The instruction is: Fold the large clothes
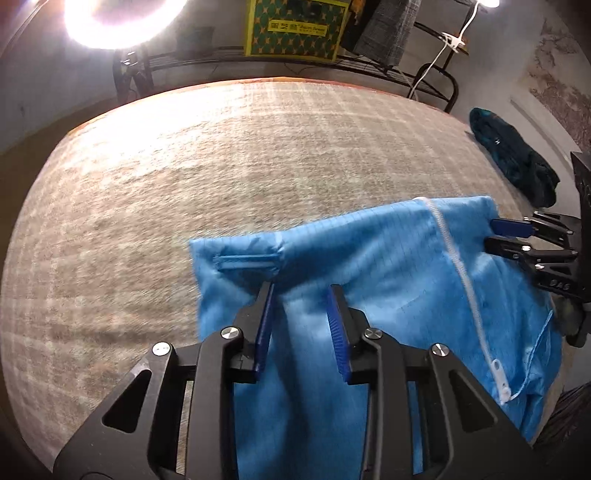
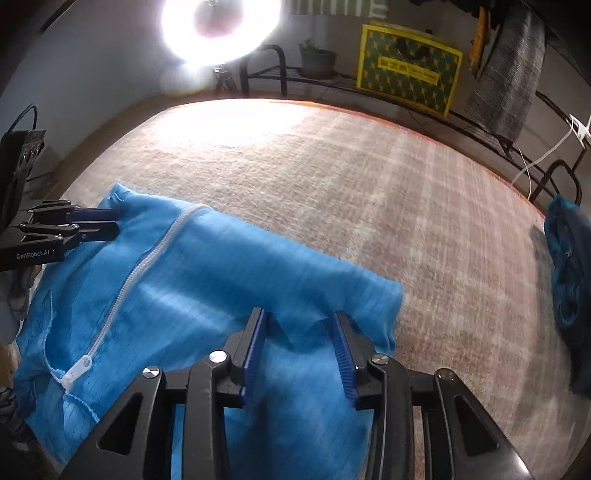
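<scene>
Left tool (image 1: 301, 291): the two blue-padded fingers stand apart, with the blue garment (image 1: 369, 280) lying between and under them. Whether the pads actually pinch any cloth cannot be told from its own camera. Seen from the right wrist view, this same tool (image 2: 114, 221) has its fingers drawn close together at the garment's corner, seemingly with the edge between them.

Right tool (image 2: 299, 317): fingers likewise parted in its own view, blue fabric bunched up between them. From the left wrist view, the right tool (image 1: 491, 236) meets the garment's far right edge with its fingers near together, cloth apparently caught there.

The blue garment (image 2: 207, 273) is a thin, light-blue piece with a white zipper (image 2: 125, 284) running down it, the pull (image 2: 79, 365) low on the near side. It hangs stretched between the two tools, over the near part of the worktop (image 1: 221, 166), which carries a beige, plaid-patterned cover.

A dark teal cloth bundle (image 1: 513, 158) lies at the right edge of the worktop, well apart from the garment. Beyond the far edge stand a black metal rack (image 2: 332, 79) carrying a yellow-and-green box (image 2: 410, 70), and a bright ring lamp (image 2: 221, 22).
</scene>
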The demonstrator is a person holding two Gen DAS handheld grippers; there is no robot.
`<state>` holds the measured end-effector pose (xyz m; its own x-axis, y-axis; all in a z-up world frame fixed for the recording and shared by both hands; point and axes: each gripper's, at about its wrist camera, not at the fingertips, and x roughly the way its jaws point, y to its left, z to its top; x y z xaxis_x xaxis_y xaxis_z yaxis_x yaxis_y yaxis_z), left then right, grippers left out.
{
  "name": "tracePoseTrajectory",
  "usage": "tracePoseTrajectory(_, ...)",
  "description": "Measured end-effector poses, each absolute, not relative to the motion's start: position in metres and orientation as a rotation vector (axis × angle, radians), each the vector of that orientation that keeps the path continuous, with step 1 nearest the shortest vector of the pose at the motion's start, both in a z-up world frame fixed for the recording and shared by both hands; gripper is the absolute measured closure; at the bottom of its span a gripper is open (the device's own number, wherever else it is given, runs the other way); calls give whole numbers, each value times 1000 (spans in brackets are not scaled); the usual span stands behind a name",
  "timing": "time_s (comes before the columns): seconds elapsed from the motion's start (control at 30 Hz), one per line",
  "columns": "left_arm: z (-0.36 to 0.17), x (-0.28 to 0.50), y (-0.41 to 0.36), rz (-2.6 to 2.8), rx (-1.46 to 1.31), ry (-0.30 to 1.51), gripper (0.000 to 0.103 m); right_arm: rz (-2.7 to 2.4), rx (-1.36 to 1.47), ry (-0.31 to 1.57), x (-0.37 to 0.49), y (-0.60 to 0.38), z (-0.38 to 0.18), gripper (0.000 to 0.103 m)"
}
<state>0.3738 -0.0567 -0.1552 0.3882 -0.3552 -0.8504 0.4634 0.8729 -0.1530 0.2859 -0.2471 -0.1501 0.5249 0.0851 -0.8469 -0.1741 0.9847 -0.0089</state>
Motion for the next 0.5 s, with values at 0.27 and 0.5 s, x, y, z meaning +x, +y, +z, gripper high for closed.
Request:
tracePoseTrajectory(0.27,-145,356,36,-505,-215,1081,60,151,93,1025,251,-312,-133,62)
tracePoseTrajectory(0.5,-195,356,96,-623,-723,1241,44,325,607,987,217,-384,-156,37)
